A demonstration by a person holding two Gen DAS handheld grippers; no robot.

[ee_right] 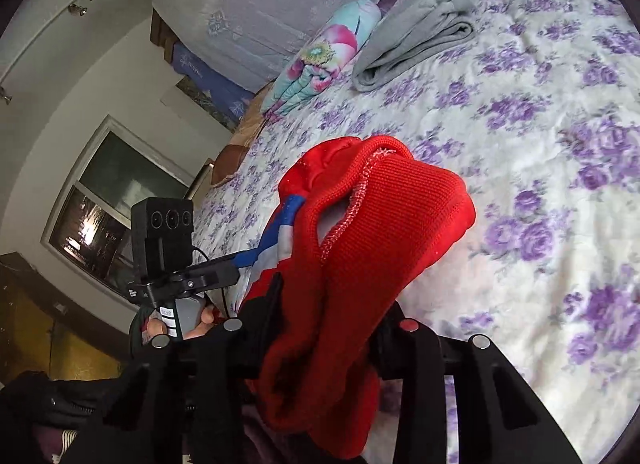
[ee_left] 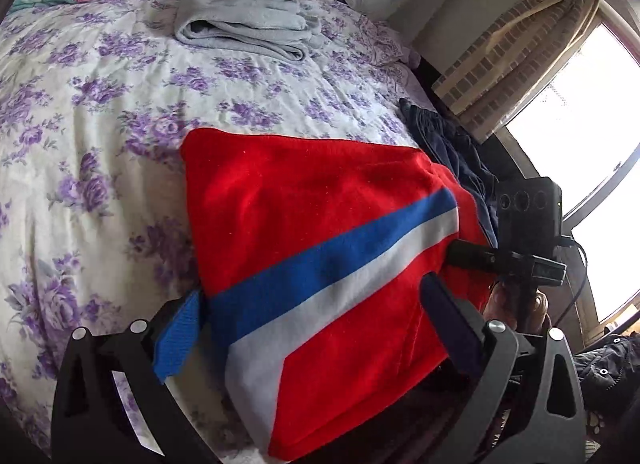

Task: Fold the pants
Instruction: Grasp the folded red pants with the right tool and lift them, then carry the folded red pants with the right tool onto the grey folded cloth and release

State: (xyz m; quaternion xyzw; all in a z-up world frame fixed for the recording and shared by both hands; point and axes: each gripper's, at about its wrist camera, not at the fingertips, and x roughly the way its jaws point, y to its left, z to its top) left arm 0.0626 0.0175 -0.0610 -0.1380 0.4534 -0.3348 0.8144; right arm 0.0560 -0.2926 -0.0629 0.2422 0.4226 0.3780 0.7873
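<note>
Pants [ee_left: 304, 199] of red fleece with blue and white stripes lie on the floral bed [ee_left: 80, 111]; right gripper [ee_right: 324, 328] clenches their ribbed cuff, left gripper [ee_left: 308, 328] released.

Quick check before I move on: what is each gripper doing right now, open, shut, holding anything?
Left gripper: open, jaws wide on either side of the red pants, not pinching them.
Right gripper: shut on a bunched fold of the red pants.
</note>
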